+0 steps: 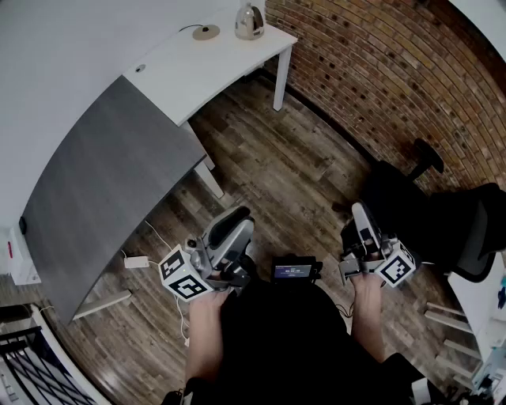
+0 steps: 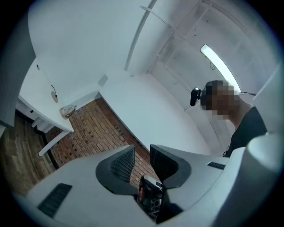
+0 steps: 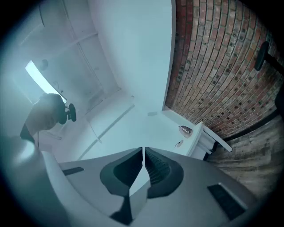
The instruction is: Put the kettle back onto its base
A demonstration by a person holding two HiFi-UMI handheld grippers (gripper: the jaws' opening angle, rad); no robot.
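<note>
The metal kettle (image 1: 249,22) stands at the far end of the white table (image 1: 198,75). Its round base (image 1: 207,32) lies just left of it, apart from it and with nothing on it. Both grippers are held low and close to the person's body, far from the table. My left gripper (image 1: 239,221) is open by a narrow gap with nothing between its pads (image 2: 142,154). My right gripper (image 1: 358,212) is shut and holds nothing (image 3: 143,153). Both gripper views point upward, so the kettle (image 2: 67,111) (image 3: 185,130) shows small and distant.
A grey desk (image 1: 111,182) adjoins the white table on the left. A brick wall (image 1: 395,71) runs along the right, with a black office chair (image 1: 447,225) in front of it. A white power adapter (image 1: 136,261) and its cable lie on the wood floor. A small screen (image 1: 294,271) sits at the person's waist.
</note>
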